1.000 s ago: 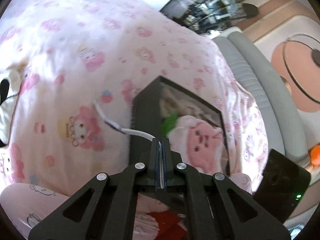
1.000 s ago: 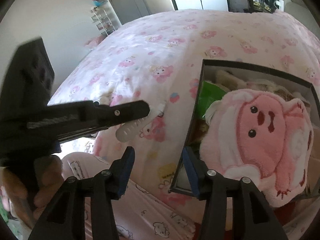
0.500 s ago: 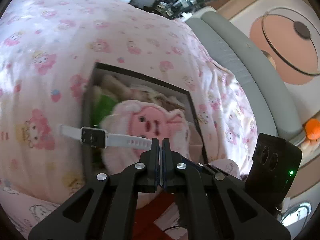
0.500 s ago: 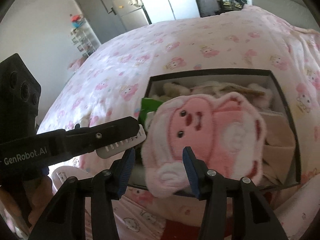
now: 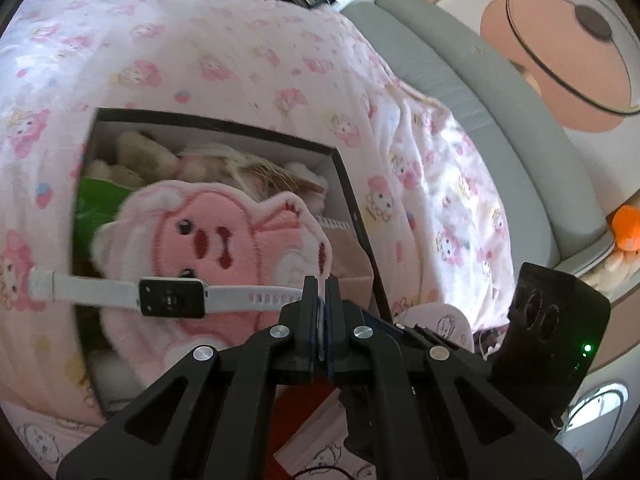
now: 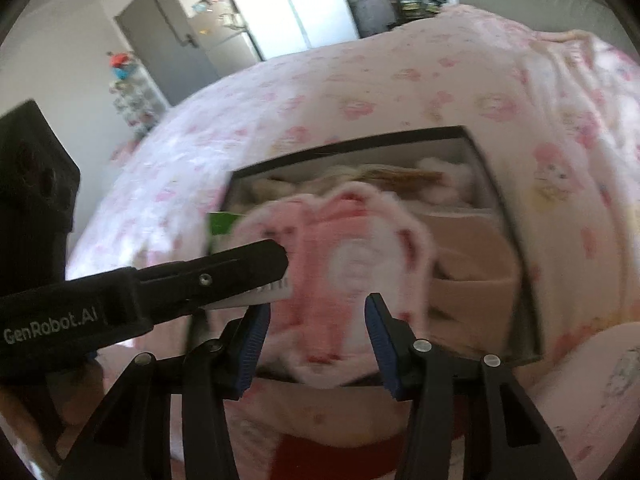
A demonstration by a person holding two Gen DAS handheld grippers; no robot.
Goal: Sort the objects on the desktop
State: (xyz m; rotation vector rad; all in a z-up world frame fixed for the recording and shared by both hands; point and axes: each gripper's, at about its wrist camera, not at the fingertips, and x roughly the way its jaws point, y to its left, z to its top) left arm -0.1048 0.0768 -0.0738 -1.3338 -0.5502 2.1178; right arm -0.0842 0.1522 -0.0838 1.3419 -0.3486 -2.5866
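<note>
Smartwatch [image 5: 172,298] with its white strap hangs level over the open box [image 5: 352,200], one strap end clamped in the shut left claw [image 5: 322,300], the dark face pointing up at the camera and the free end reaching out past the box's left wall. A second ago the watch hung over bare bedding to the left of the box, strap twisted and the face hidden; half a second ago it had reached the box's left edge; now most of it lies above the pink plush animal [image 5: 224,248] that fills the front of the box. The plush, the green packet [image 5: 96,204] beside it and the pale furry toys [image 5: 136,152] at the back have kept their places.

The left wrist view gives the whole watch, the plush's face and the grey sofa [image 5: 500,120] beyond the pink printed bedspread [image 5: 240,48]. The right wrist view (badly smeared by motion) shows only the strap's tip [image 6: 268,294] sticking out past the left claw's finger [image 6: 224,272], which crosses from the left. That view alone shows the right claw [image 6: 316,338]: its jaws are closing, with nothing gripped between the blue pads [image 6: 380,328], and the plush lies below them in the box. It also takes in the grey door [image 6: 168,40] and shelves at the far wall, unseen from the left.
</note>
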